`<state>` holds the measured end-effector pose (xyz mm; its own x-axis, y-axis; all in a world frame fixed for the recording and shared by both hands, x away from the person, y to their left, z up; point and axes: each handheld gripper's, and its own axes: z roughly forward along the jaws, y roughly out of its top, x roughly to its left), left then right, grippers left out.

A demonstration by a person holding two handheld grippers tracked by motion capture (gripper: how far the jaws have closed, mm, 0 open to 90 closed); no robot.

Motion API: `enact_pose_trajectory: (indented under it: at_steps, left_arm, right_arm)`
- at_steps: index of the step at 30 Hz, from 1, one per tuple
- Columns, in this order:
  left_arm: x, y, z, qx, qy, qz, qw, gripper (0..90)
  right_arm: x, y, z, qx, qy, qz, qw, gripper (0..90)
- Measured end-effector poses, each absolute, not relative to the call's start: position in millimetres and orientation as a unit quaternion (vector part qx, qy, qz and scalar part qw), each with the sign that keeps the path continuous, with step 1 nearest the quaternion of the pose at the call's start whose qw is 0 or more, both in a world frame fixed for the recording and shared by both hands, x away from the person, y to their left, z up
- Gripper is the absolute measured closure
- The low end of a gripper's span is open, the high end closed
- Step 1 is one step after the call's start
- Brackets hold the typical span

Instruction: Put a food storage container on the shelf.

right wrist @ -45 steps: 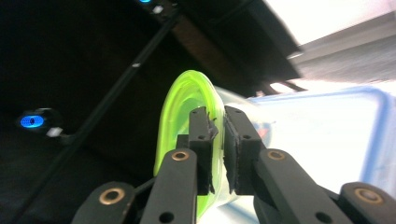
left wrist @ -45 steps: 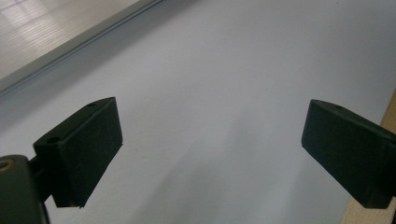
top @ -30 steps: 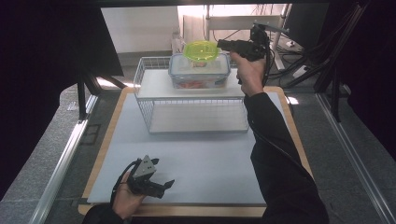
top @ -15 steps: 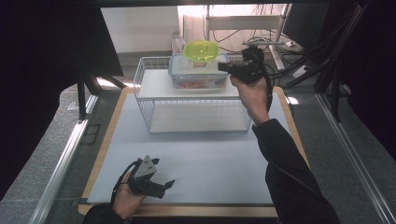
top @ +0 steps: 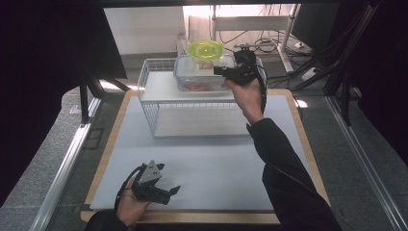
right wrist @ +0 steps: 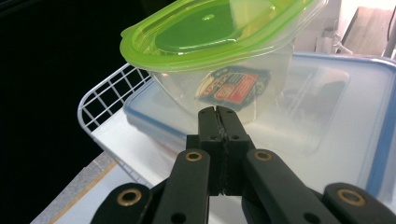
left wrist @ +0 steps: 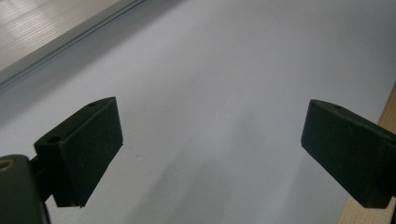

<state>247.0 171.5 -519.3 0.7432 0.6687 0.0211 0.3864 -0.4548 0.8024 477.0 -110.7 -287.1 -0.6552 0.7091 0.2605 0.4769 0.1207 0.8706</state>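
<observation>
Clear bowl with lime-green lid (top: 206, 52) sits on the blue-rimmed clear lidded box (top: 199, 77), atop the white wire basket rack (top: 159, 103) at the counter (top: 211, 163) far edge; near half is open. Right gripper (top: 219, 71) has dropped toward the bowl, fingers just closed, empty. Left gripper (top: 174, 191) rests near-left, fingers apart.

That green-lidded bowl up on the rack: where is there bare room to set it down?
The white mat lies bare between the wire rack and the left gripper. The rack's shelf left of the blue-rimmed box is bare. Crowded: the box top, under the green-lidded bowl and the right gripper.
</observation>
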Motion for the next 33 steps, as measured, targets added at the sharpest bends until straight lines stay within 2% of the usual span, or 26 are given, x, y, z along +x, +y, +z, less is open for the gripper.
enact_pose_trajectory:
  at_steps: [7,13,18,23,33]
  left_arm:
    - [246.9,172.7,-518.9,0.833,0.318,0.170,0.420,5.5]
    - [246.6,171.6,-519.0,0.834,0.317,0.171,0.419,5.1]
    - [247.2,171.6,-519.5,0.835,0.316,0.169,0.417,4.9]
    - [247.2,171.2,-519.7,0.835,0.317,0.168,0.417,4.5]
    - [247.5,170.9,-520.2,0.836,0.317,0.170,0.415,4.0]
  right_arm:
    - [478.2,-108.7,-288.1,0.394,0.740,0.532,0.117,88.4]
    - [459.0,-115.1,-294.9,0.360,0.750,0.539,0.134,60.1]
    - [441.1,-123.2,-302.0,0.336,0.762,0.536,0.137,41.0]
    - [425.5,-131.1,-313.3,0.323,0.773,0.529,0.134,31.0]
    - [396.7,-142.7,-337.7,0.297,0.791,0.513,0.151,18.9]
